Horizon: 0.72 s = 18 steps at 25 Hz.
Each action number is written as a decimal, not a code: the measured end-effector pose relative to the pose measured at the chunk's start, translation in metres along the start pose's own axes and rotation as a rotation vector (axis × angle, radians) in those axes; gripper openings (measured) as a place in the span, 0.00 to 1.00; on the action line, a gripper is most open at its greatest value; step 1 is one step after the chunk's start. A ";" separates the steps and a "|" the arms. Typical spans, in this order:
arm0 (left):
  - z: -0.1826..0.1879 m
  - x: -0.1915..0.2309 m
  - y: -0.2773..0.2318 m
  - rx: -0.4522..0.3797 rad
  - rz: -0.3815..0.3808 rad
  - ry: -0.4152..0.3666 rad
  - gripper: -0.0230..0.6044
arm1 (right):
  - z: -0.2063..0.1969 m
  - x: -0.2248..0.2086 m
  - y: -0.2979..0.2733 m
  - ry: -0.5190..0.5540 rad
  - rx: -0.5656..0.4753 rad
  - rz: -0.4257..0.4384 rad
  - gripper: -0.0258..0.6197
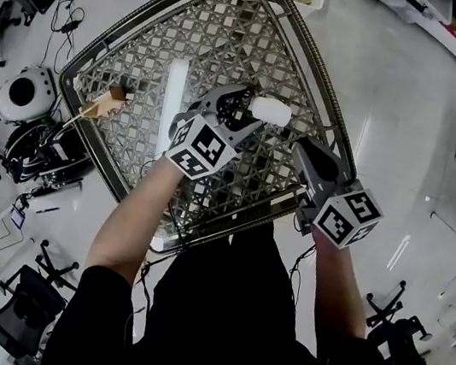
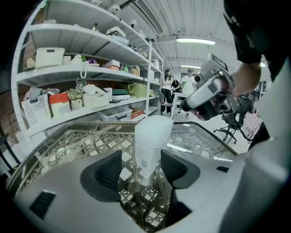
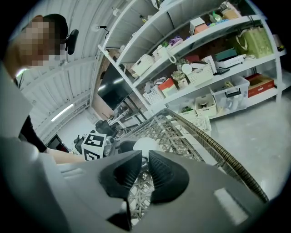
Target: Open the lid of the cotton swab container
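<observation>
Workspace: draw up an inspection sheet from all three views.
Surface: lattice-top table.
Job's things: white cotton swab container between the left tongs; lid appears shut.
Clutter: small brown item near the table's left edge in the head view.
Grippers: left tongs open around the container; right tongs closed, empty.
Cables: loose cables on the floor beside the table.
Surroundings: stocked shelves, office chairs.

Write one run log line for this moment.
left gripper open, container between jaws | right gripper shut, empty | lid on
</observation>
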<state>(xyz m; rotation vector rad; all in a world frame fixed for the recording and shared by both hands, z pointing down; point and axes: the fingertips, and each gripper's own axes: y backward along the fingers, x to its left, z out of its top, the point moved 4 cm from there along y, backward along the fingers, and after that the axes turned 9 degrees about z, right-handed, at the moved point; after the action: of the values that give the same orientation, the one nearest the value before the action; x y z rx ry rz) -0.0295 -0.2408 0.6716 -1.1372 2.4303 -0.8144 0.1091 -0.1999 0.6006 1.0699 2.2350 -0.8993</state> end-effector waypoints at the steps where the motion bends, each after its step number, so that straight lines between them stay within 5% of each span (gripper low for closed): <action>1: 0.003 0.000 -0.003 -0.006 -0.011 -0.010 0.45 | -0.001 0.001 0.001 0.000 0.000 0.001 0.13; 8: 0.007 -0.023 -0.019 0.030 -0.080 -0.062 0.45 | -0.011 0.003 0.018 -0.005 -0.001 -0.010 0.13; 15: -0.001 -0.048 -0.011 0.040 -0.086 -0.108 0.35 | -0.016 0.003 0.033 -0.014 -0.021 -0.018 0.13; 18: -0.001 -0.055 -0.019 0.045 -0.095 -0.157 0.46 | -0.019 0.002 0.037 -0.019 -0.021 -0.019 0.13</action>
<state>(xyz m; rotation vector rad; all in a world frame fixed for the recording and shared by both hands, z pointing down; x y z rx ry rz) 0.0152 -0.2074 0.6873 -1.2577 2.2350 -0.7730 0.1353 -0.1678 0.5991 1.0283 2.2377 -0.8882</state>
